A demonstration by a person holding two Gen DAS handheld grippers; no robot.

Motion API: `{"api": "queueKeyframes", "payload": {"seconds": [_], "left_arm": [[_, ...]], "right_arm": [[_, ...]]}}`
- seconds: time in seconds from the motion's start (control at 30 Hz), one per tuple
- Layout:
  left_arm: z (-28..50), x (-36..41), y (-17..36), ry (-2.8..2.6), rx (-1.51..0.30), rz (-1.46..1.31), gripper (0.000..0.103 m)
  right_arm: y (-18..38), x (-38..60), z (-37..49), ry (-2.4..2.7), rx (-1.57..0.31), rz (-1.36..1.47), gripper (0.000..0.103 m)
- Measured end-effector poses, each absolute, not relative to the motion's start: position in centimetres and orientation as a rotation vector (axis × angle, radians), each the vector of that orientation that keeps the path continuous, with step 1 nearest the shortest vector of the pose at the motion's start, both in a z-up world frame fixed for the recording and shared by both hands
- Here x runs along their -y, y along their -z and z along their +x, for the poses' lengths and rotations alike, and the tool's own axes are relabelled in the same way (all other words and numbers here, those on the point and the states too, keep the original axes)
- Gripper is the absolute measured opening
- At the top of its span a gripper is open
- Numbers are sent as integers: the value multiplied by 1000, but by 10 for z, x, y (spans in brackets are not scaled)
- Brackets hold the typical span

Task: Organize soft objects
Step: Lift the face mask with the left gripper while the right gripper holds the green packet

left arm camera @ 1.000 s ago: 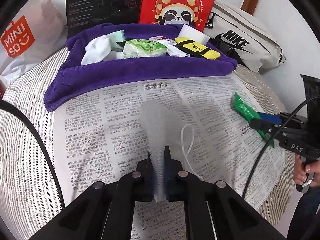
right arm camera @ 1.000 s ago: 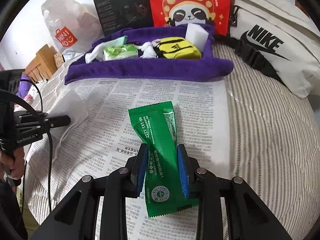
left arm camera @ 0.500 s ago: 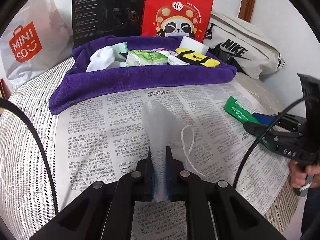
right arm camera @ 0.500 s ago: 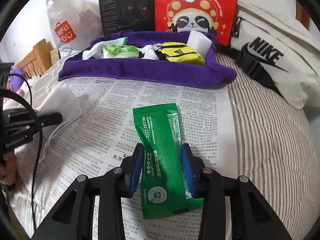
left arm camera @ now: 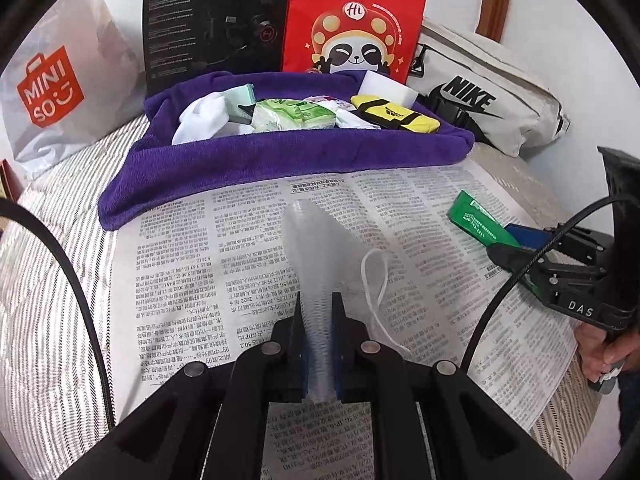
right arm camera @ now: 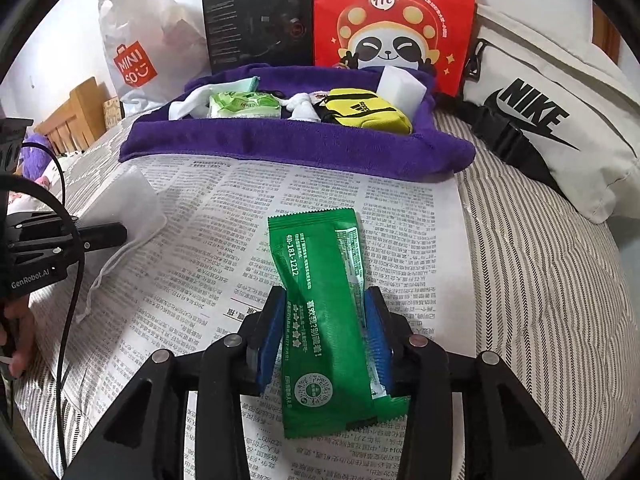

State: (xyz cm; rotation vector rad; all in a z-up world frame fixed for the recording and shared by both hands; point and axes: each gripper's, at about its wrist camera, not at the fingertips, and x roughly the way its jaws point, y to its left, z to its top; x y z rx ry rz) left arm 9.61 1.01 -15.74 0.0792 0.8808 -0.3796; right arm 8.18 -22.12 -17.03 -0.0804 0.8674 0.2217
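My left gripper (left arm camera: 318,312) is shut on a white face mask (left arm camera: 316,248), held edge-on above the newspaper (left arm camera: 200,272); its ear loop (left arm camera: 376,280) hangs to the right. My right gripper (right arm camera: 326,312) is shut on a green wet-wipe packet (right arm camera: 320,280), held above the newspaper (right arm camera: 224,216). The packet also shows in the left wrist view (left arm camera: 476,220), and the mask in the right wrist view (right arm camera: 132,200). Beyond both lies a purple towel (left arm camera: 280,160) holding white socks (left arm camera: 204,116), a green tissue pack (left arm camera: 292,114), a yellow pouch (left arm camera: 394,114) and a white sponge (left arm camera: 386,88).
Behind the towel stand a black box (left arm camera: 216,28) and a red panda bag (left arm camera: 356,20). A Miniso bag (left arm camera: 52,92) is at the back left, a white Nike bag (left arm camera: 492,104) at the back right. The striped bed cover (right arm camera: 540,280) surrounds the newspaper.
Both grippers have lifted and drawn back a little with their loads; the towel and the boxes behind it sit lower and farther off in both views. Both grips are unchanged.
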Motion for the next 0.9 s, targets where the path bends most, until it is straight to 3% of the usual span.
{"api": "queueKeyframes", "payload": {"seconds": [0.7, 0.9], "left_arm": [[94, -5, 158, 364, -873, 113, 10], [94, -5, 157, 364, -872, 114, 9]], "right_arm": [[171, 222, 82, -225, -865, -74, 41], [171, 222, 82, -214, -864, -70, 37]]}}
